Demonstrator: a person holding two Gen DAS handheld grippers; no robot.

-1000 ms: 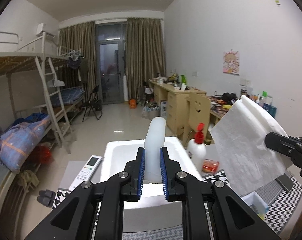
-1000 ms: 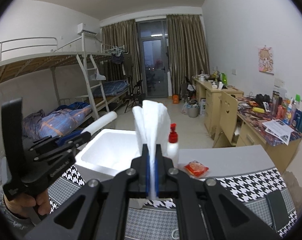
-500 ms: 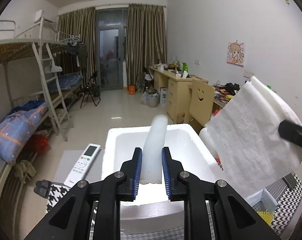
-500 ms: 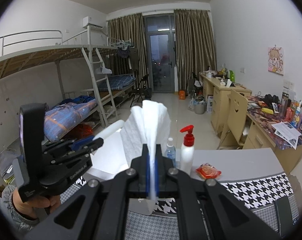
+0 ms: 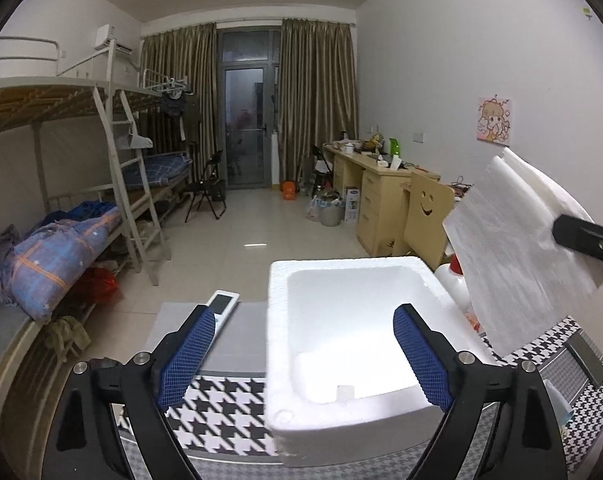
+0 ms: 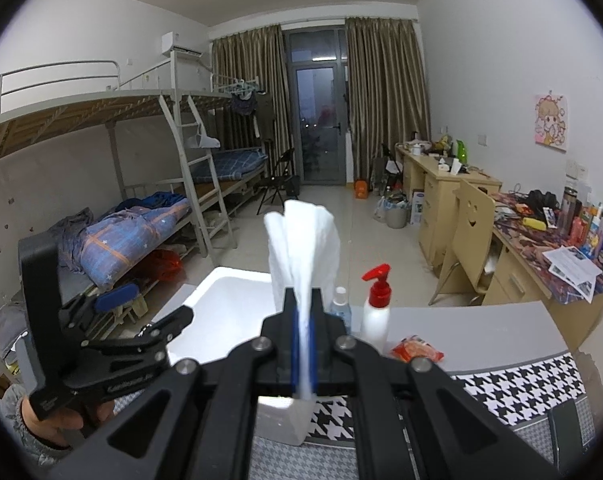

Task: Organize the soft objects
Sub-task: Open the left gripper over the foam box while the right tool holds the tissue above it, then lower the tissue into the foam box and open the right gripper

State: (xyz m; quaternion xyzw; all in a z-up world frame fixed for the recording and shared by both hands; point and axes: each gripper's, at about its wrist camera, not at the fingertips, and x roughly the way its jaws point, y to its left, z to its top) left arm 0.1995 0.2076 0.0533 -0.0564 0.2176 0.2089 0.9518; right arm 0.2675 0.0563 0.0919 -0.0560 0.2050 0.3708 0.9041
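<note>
The right gripper [image 6: 303, 354], clamped on the upright folded white cloth [image 6: 301, 248], stands just right of the foam box [image 5: 341, 344], nearer side; the left gripper [image 5: 303, 350] hangs wide apart over it.

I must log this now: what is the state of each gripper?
Left gripper: open, holding nothing, above the foam box.
Right gripper: closed on the white folded cloth.

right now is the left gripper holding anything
No, the left gripper is open, with only the white foam box visible between its blue pads.
</note>
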